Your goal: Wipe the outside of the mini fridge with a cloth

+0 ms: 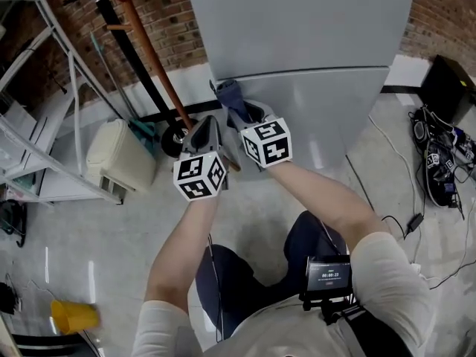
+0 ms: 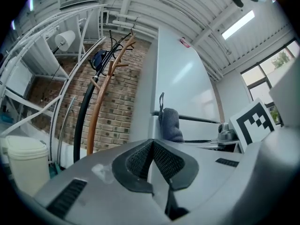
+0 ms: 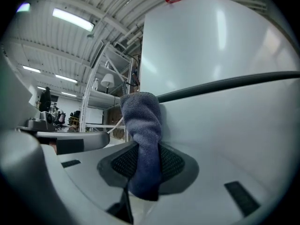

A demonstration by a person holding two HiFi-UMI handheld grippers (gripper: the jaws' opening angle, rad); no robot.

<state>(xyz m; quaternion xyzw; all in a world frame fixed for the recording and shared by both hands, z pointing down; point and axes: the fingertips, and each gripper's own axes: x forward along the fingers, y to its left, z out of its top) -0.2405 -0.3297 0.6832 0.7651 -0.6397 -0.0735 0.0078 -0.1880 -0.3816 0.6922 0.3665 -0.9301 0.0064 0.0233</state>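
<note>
Gripping the blue-grey cloth (image 3: pixel 143 121) in the right gripper (image 3: pixel 147 161), pads closed hard on its lower end, bunched top standing up toward twelve o'clock. Holding that cloth (image 1: pixel 229 94) right up at the mini fridge (image 1: pixel 312 21), on the dark seam between upper and lower doors, close to the fridge's left corner. Touching the panel or just shy of it, hard to call. Carrying nothing in the left gripper (image 2: pixel 152 158), jaws shut together, pads meeting in a tight V. Sitting just beside the right gripper (image 1: pixel 239 116) in the head view, at its eight o'clock, with the left gripper (image 1: pixel 208 131) and both marker cubes almost side by side. From the left gripper view, cloth (image 2: pixel 169 123) at one o'clock above the closed pads, mini fridge (image 2: pixel 183 78) rising behind. Down on the floor at nine o'clock, a cream bin (image 1: pixel 119 155). At seven o'clock, a yellow cup (image 1: pixel 73 316). At eleven o'clock, a wooden coat stand (image 1: pixel 149 43) against the brick wall (image 1: pixel 178 28).
</note>
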